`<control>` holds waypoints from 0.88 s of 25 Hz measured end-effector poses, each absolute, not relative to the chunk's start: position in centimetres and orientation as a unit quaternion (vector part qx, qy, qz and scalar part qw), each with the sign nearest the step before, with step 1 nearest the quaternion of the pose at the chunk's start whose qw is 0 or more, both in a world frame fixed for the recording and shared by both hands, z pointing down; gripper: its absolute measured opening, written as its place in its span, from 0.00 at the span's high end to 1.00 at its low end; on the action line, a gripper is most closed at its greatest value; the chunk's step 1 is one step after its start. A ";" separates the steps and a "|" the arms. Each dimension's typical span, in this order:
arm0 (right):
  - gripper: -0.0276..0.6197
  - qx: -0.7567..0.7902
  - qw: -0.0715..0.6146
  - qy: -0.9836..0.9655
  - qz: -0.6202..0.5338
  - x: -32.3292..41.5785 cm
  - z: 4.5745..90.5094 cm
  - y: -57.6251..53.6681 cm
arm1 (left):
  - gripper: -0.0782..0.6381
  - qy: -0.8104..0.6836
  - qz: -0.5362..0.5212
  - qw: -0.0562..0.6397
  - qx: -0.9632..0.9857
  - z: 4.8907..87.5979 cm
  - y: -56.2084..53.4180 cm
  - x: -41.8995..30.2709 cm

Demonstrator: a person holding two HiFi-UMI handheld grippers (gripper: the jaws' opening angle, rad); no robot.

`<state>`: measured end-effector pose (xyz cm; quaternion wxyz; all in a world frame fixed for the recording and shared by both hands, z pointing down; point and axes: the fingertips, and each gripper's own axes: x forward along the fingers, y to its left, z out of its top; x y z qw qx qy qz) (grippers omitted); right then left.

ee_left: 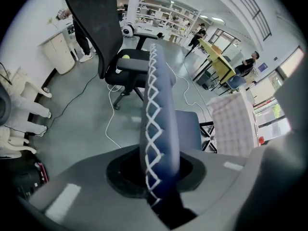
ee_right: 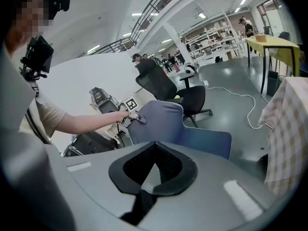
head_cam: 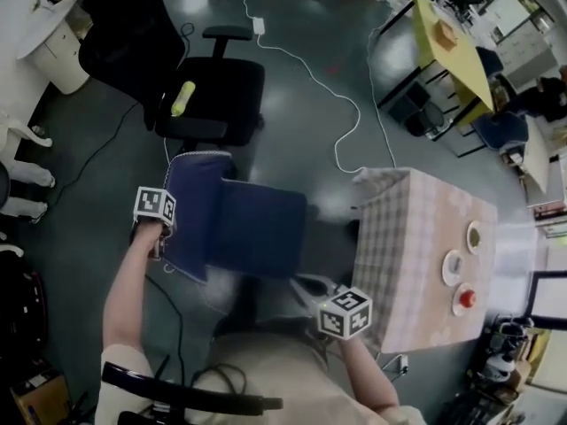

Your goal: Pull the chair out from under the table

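pinching the blue chair [head_cam: 261, 228] backrest in the left hand-held gripper [head_cam: 162, 246].

One blue chair [head_cam: 261, 228], one office chair [head_cam: 217, 96], one checked table [head_cam: 399, 255], three dishes [head_cam: 453, 266].

Glossy grey floor [head_cam: 310, 104], black office chair [head_cam: 213, 96]

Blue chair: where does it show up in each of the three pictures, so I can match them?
Head view: blue chair at centre, left of the checked table.
Left gripper view: blue chair edge-on, its stitched backrest running up the middle.
Right gripper view: blue chair at centre, backrest on the left.
Shared landmark: the black office chair, beyond it in every view.
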<state>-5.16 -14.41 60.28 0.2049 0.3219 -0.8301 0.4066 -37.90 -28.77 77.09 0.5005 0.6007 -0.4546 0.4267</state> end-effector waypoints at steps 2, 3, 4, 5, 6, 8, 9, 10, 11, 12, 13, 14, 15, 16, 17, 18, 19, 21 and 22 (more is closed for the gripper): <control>0.94 0.321 0.203 -0.831 0.405 -5.5 60.2 -14.7 | 0.77 -0.454 0.428 0.501 0.600 77.2 -28.7 -38.3; 0.94 0.321 0.202 -0.832 0.405 -5.6 60.1 -14.8 | 0.77 -0.454 0.429 0.501 0.599 77.3 -28.6 -38.5; 0.94 0.321 0.202 -0.832 0.405 -5.8 60.1 -14.8 | 0.77 -0.455 0.429 0.500 0.599 77.3 -28.6 -38.8; 0.94 0.321 0.202 -0.832 0.405 -5.8 60.2 -14.9 | 0.77 -0.456 0.429 0.499 0.599 77.4 -28.6 -39.1; 0.94 0.321 0.203 -0.831 0.405 -5.9 60.2 -14.9 | 0.77 -0.457 0.430 0.498 0.599 77.5 -28.6 -39.4; 0.94 0.320 0.204 -0.831 0.406 -6.1 60.3 -14.7 | 0.78 -0.459 0.431 0.496 0.598 77.5 -28.6 -39.9; 0.94 0.320 0.205 -0.831 0.407 -6.2 60.4 -14.6 | 0.78 -0.461 0.431 0.496 0.597 77.4 -28.5 -40.2; 0.94 0.319 0.207 -0.831 0.407 -6.3 60.4 -14.5 | 0.78 -0.462 0.430 0.496 0.596 77.4 -28.5 -40.5; 0.94 0.318 0.208 -0.830 0.408 -6.4 60.4 -14.4 | 0.78 -0.463 0.429 0.497 0.595 77.4 -28.4 -40.9; 0.94 0.317 0.210 -0.830 0.408 -6.4 60.4 -14.2 | 0.78 -0.464 0.429 0.498 0.594 77.4 -28.4 -41.2; 0.94 0.316 0.211 -0.829 0.409 -6.5 60.4 -14.1 | 0.77 -0.465 0.429 0.498 0.593 77.4 -28.2 -41.4; 0.94 0.315 0.213 -0.829 0.410 -6.5 60.4 -13.9 | 0.77 -0.465 0.430 0.498 0.592 77.4 -28.1 -41.6; 0.94 0.313 0.213 -0.830 0.410 -6.5 60.4 -13.8 | 0.77 -0.467 0.430 0.498 0.591 77.3 -27.9 -41.8; 0.94 0.311 0.214 -0.831 0.409 -6.6 60.4 -13.8 | 0.77 -0.468 0.430 0.498 0.591 77.2 -27.8 -42.0; 0.94 0.309 0.213 -0.832 0.408 -6.7 60.3 -13.8 | 0.77 -0.468 0.428 0.498 0.591 77.2 -27.8 -42.1; 0.94 0.309 0.212 -0.833 0.408 -6.8 60.3 -14.0 | 0.77 -0.468 0.428 0.497 0.593 77.2 -27.9 -42.1; 0.94 0.308 0.211 -0.834 0.407 -6.9 60.2 -14.1 | 0.76 -0.468 0.428 0.494 0.595 77.3 -28.1 -42.0; 0.94 0.307 0.209 -0.835 0.407 -7.0 60.2 -14.3 | 0.75 -0.466 0.430 0.486 0.601 77.4 -28.7 -41.5; 0.94 0.306 0.209 -0.835 0.407 -7.2 60.3 -14.2 | 0.74 -0.466 0.431 0.482 0.604 77.5 -28.8 -41.3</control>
